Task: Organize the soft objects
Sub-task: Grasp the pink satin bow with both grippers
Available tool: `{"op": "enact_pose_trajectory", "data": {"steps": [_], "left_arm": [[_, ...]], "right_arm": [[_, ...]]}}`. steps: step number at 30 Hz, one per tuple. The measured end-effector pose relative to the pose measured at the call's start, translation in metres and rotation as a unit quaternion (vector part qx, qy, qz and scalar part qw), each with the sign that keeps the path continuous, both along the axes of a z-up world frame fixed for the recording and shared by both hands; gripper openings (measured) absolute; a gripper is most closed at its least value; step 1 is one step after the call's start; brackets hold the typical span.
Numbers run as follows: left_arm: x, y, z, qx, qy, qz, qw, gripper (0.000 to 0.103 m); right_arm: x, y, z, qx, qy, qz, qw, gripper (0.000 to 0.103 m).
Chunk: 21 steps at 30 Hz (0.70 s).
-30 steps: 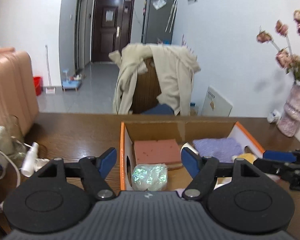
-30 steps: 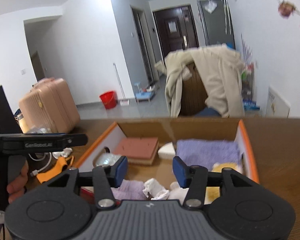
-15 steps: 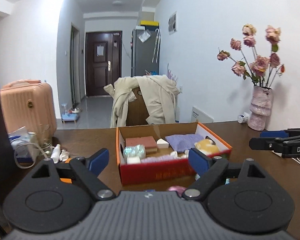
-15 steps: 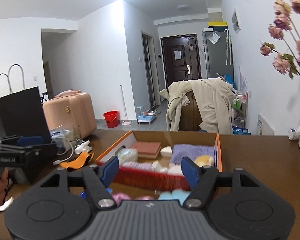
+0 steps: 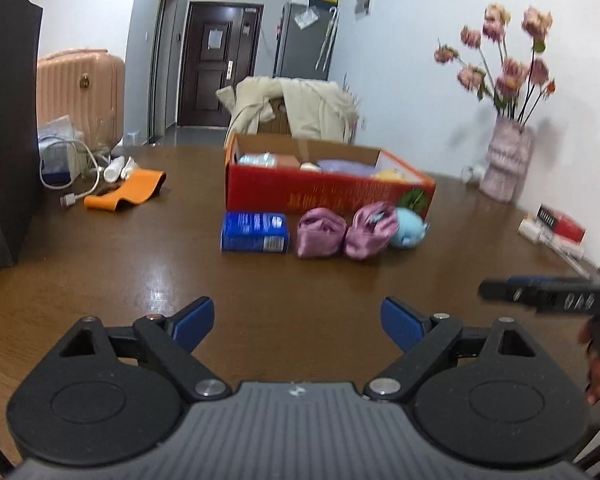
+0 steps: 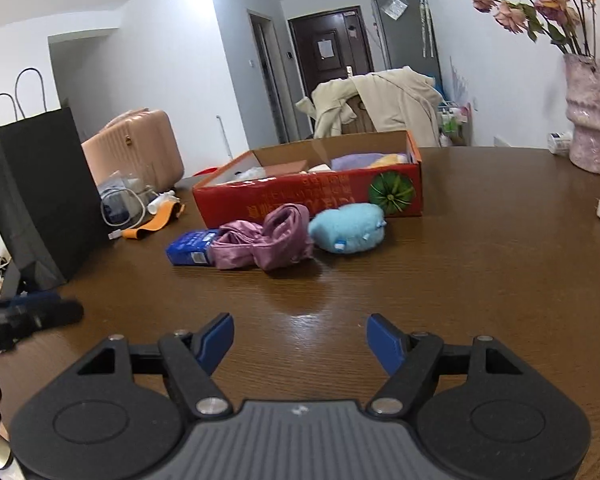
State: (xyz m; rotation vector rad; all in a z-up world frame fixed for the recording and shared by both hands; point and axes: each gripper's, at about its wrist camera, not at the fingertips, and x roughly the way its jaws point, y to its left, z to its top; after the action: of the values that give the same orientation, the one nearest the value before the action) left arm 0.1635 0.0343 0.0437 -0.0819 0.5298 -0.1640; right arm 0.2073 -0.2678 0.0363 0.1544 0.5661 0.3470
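Note:
A red cardboard box (image 5: pixel 328 194) stands mid-table with a purple cloth, a pink block and other soft items inside. Along its near wall lie a blue pack (image 5: pixel 255 232), two purple satin pouches (image 5: pixel 321 232) and a light blue plush (image 5: pixel 408 232). My left gripper (image 5: pixel 296 312) hovers low over bare table well short of them, open and empty. The right wrist view shows the same box (image 6: pixel 300 196), pack (image 6: pixel 190 250), pouches (image 6: pixel 268 240) and plush (image 6: pixel 346 226). My right gripper (image 6: pixel 300 322) is equally far back, its jaws opening with nothing between them.
A black paper bag (image 6: pixel 40 200) stands at the table's left. An orange strap (image 5: pixel 124 190) and a white cable (image 5: pixel 60 168) lie behind it. A vase of flowers (image 5: pixel 504 160) and small boxes (image 5: pixel 552 226) sit at the right. A coat-draped chair (image 5: pixel 296 108) is beyond the table.
Both grippers pulled back from above the box to the near side of the table and sank lower. Both sets of jaws widened.

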Motion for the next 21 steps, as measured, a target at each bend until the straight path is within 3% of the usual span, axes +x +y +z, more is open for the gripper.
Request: {"op": "enact_pose_trajectory", "data": {"steps": [3, 5, 10, 14, 18, 21], "left_arm": [[0.005, 0.003, -0.003, -0.009, -0.002, 0.000, 1.0000, 0.088], [0.015, 0.004, -0.003, -0.012, -0.002, 0.001, 0.9999, 0.081], [0.066, -0.001, 0.003, 0.001, -0.019, -0.016, 0.9997, 0.057], [0.123, -0.014, 0.008, 0.015, -0.025, -0.046, 0.9985, 0.057], [0.176, -0.027, -0.007, 0.028, 0.013, -0.070, 0.9971, 0.056], [0.194, -0.027, -0.025, 0.014, 0.044, -0.087, 0.9951, 0.042]], "right_arm": [[0.007, -0.003, 0.002, 0.004, -0.005, -0.016, 1.000, 0.072], [0.015, -0.002, 0.002, 0.003, -0.005, -0.025, 1.000, 0.063], [0.054, 0.006, 0.013, -0.014, -0.020, -0.032, 0.999, 0.053], [0.088, 0.022, 0.033, -0.022, -0.052, -0.010, 0.998, 0.051], [0.133, 0.049, 0.021, -0.054, -0.026, 0.022, 0.998, 0.044], [0.160, 0.065, 0.001, -0.074, 0.005, 0.038, 0.997, 0.031]]}}
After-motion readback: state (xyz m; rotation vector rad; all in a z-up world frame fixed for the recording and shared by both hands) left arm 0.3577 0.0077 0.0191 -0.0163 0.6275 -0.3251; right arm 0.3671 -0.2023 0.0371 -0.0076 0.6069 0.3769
